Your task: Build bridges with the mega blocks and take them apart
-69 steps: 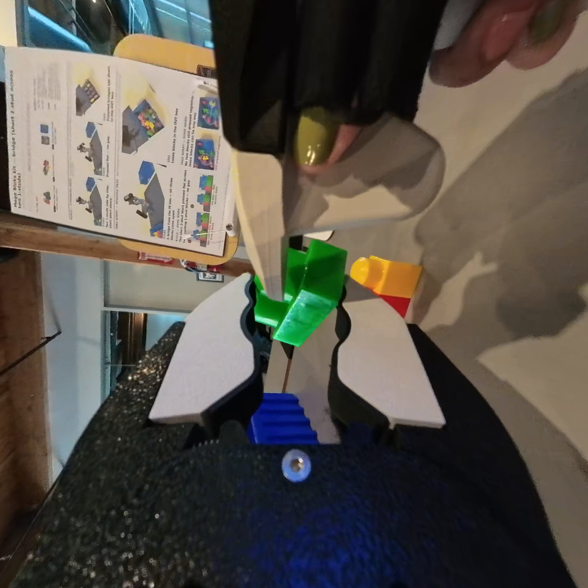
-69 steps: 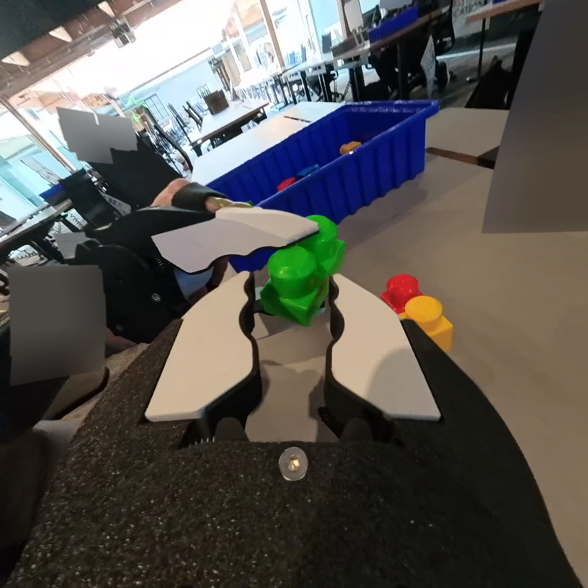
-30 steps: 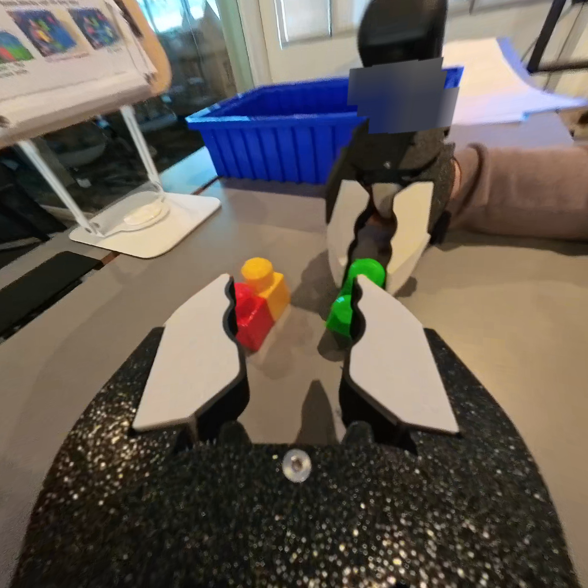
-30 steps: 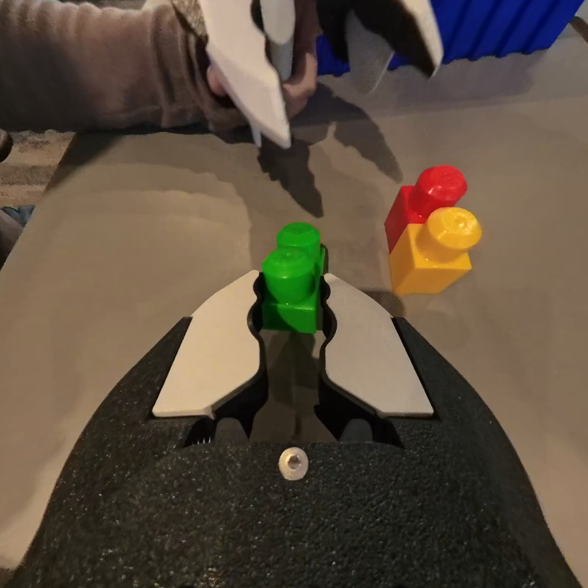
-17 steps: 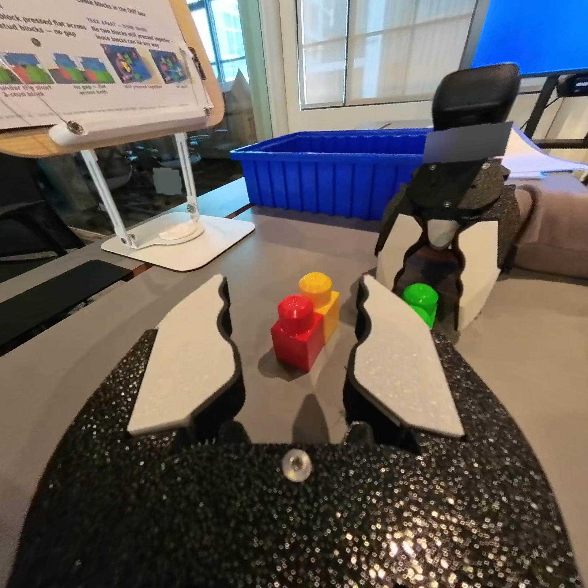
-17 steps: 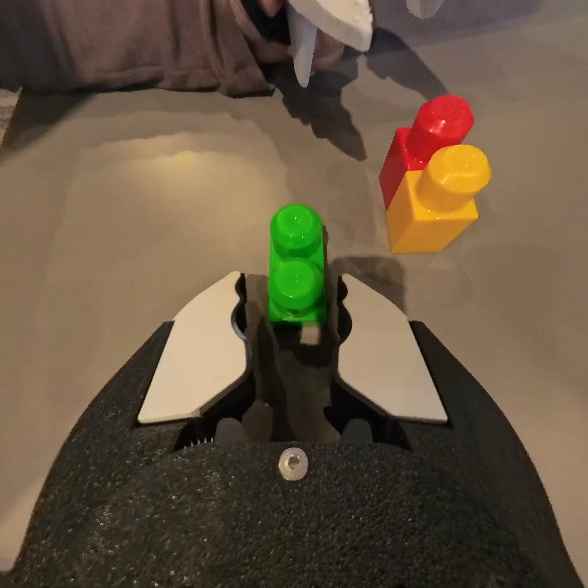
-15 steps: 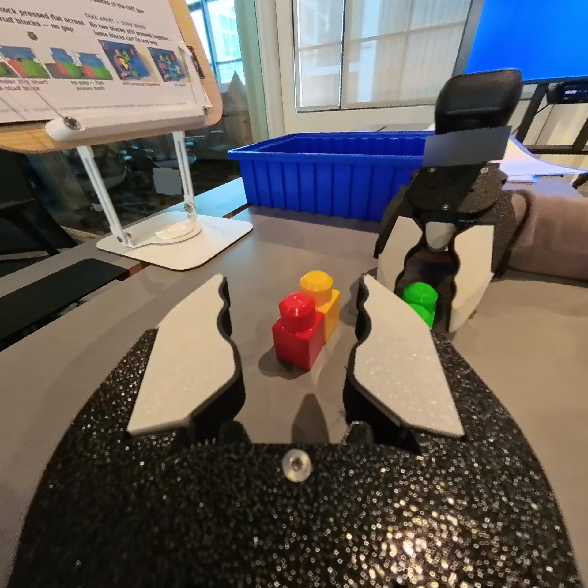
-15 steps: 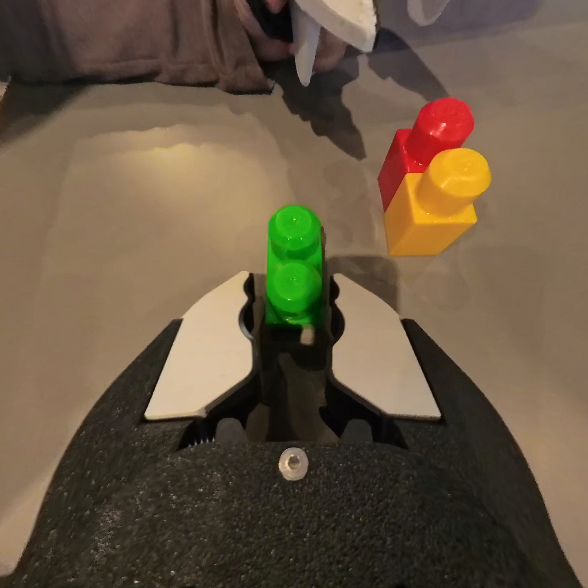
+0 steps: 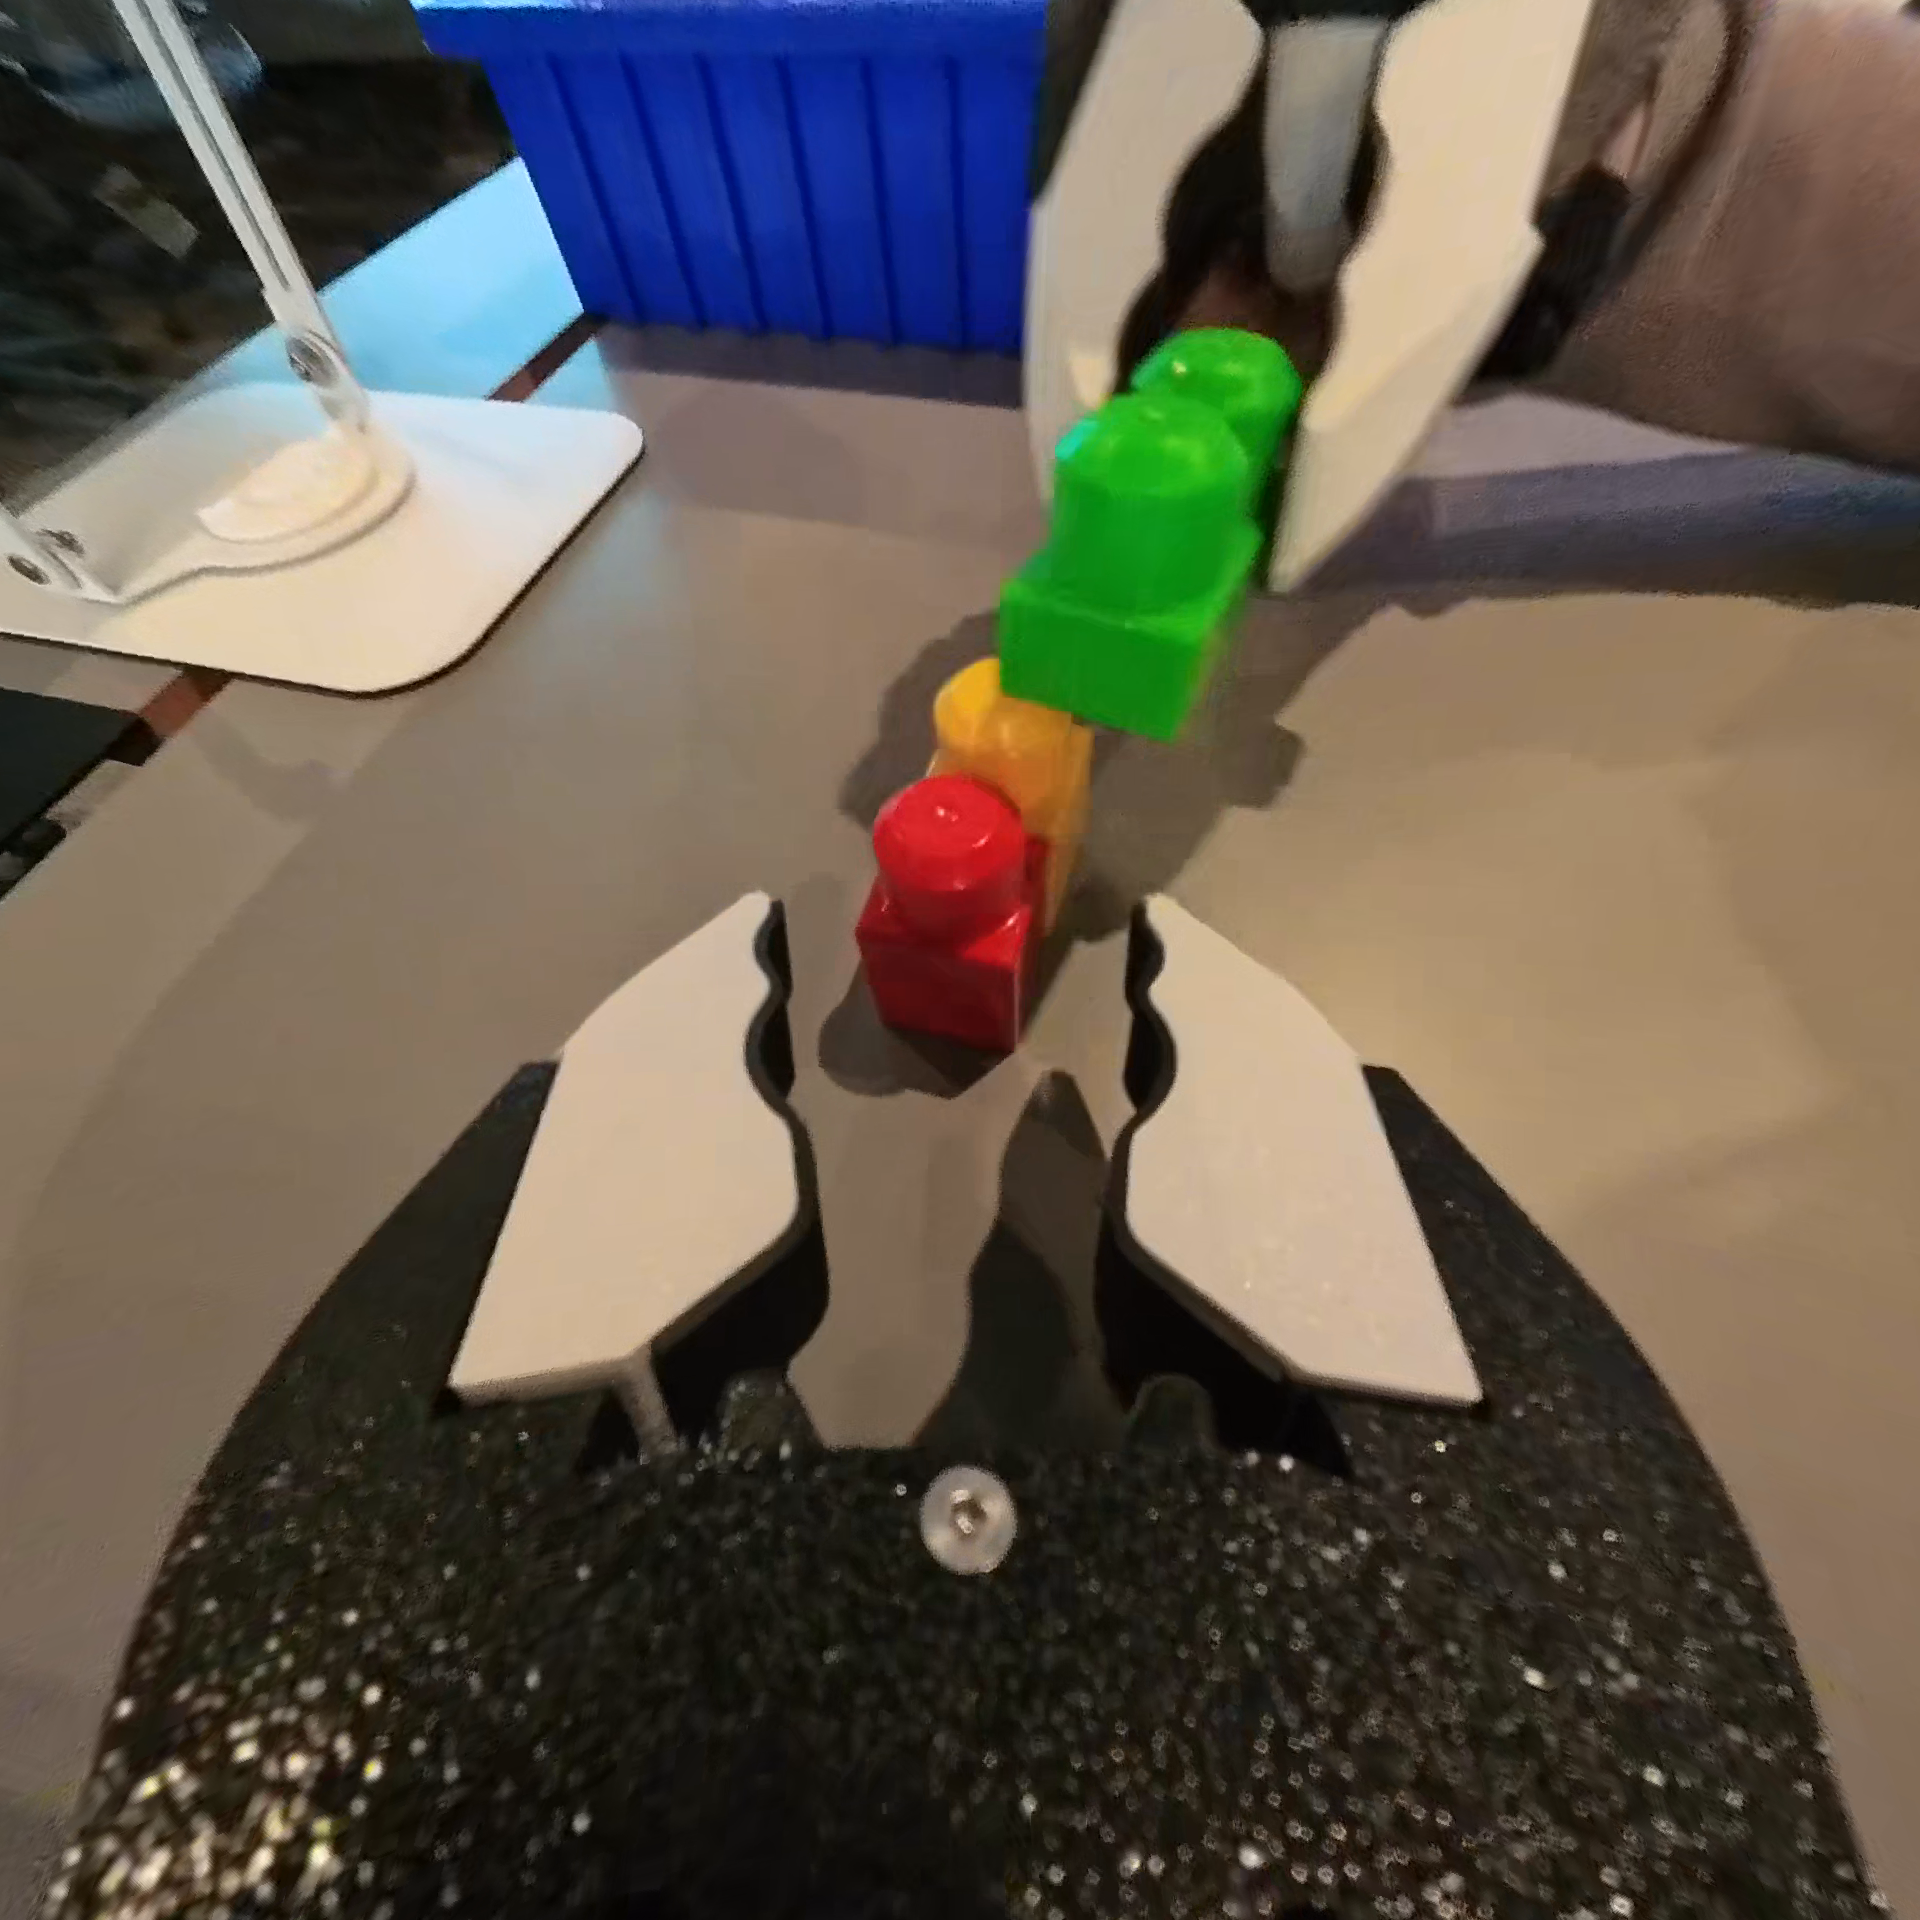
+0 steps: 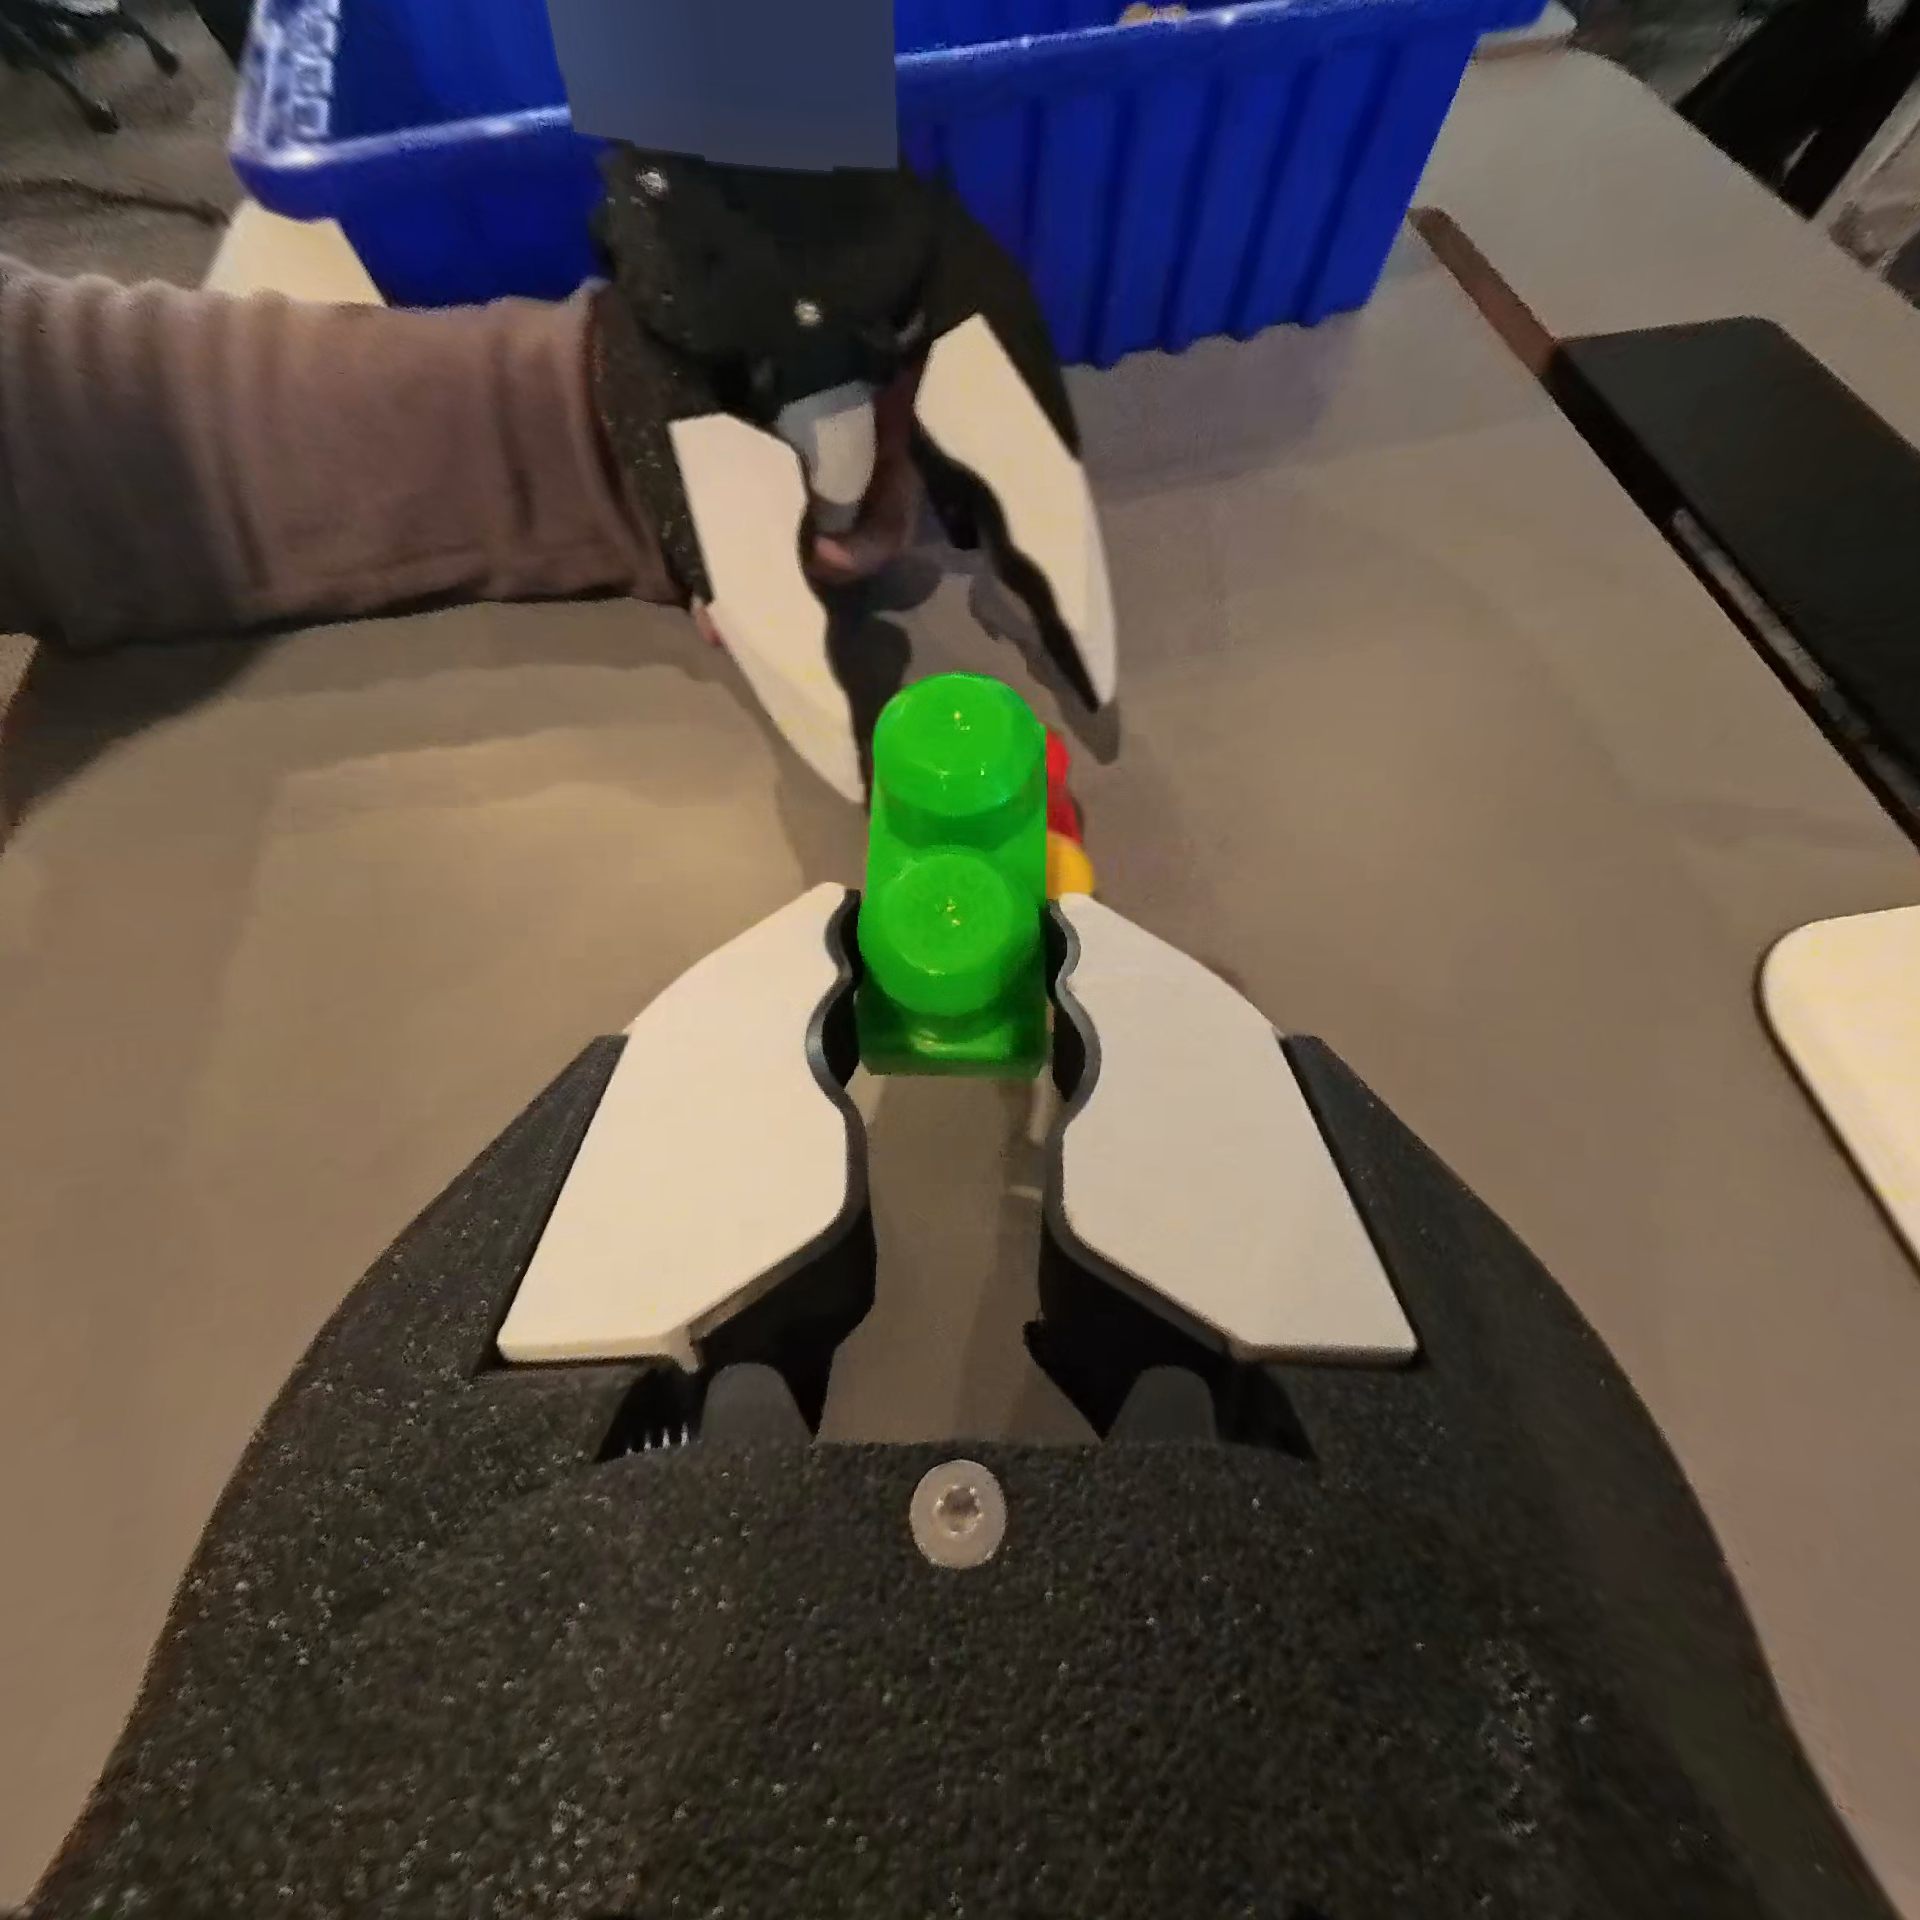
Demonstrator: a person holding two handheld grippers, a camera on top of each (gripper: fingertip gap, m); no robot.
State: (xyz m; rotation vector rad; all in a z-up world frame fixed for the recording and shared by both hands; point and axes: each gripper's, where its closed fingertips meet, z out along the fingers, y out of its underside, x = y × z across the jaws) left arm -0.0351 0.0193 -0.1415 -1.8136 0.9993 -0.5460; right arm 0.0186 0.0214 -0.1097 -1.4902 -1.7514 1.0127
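Lifted off the table [image 9: 364,935] since half a second ago, the green block [image 10: 951,894] now hangs pinched between the right gripper [image 10: 948,935] jaws, just above the yellow block [image 9: 1013,753]. Touching the yellow block on its near side stands the red block [image 9: 951,935]; the left gripper [image 9: 954,956], jaws spread and empty, sits just before it.

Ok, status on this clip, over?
Right claw shut on green block, above yellow block and red block. Left claw open, empty. Nothing blocking.
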